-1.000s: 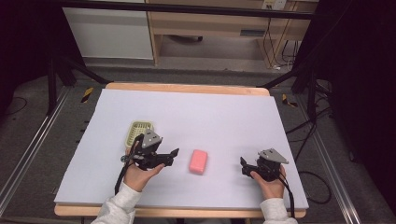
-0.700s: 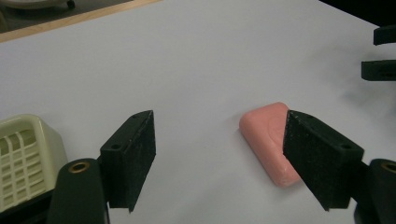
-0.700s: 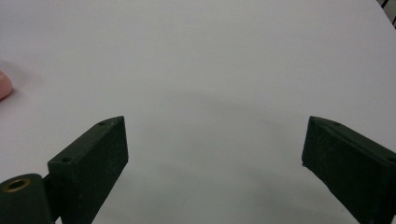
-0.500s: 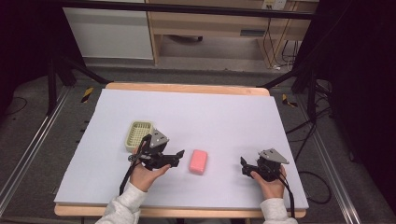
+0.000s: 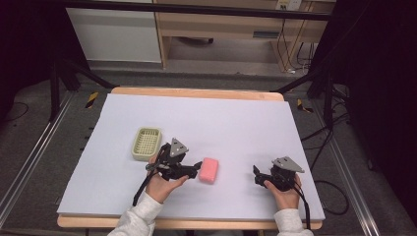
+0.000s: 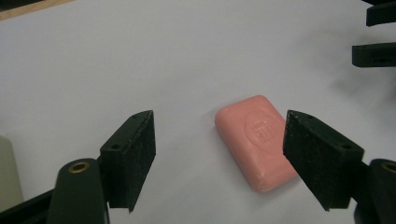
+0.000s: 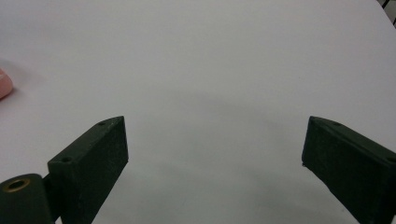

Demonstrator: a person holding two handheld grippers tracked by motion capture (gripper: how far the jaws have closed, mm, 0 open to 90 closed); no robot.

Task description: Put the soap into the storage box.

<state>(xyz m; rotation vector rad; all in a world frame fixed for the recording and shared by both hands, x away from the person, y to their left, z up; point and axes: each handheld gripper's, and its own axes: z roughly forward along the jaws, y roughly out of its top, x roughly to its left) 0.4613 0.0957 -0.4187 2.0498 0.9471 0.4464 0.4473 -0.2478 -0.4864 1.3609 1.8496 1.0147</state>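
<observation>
Here, a person sits at a white table (image 5: 236,118) with a gripper in each hand. The left gripper (image 5: 195,170) points at a pink bar of soap (image 5: 209,170) lying flat near the table's front middle; its jaws are spread wide and empty, one on each side of the soap, seemingly lined up to grasp it. The right gripper (image 5: 256,176) rests well apart, jaws wide and empty, apparently idle. A pale green basket (image 5: 146,143) waits just beyond the left hand (image 5: 162,184)
</observation>
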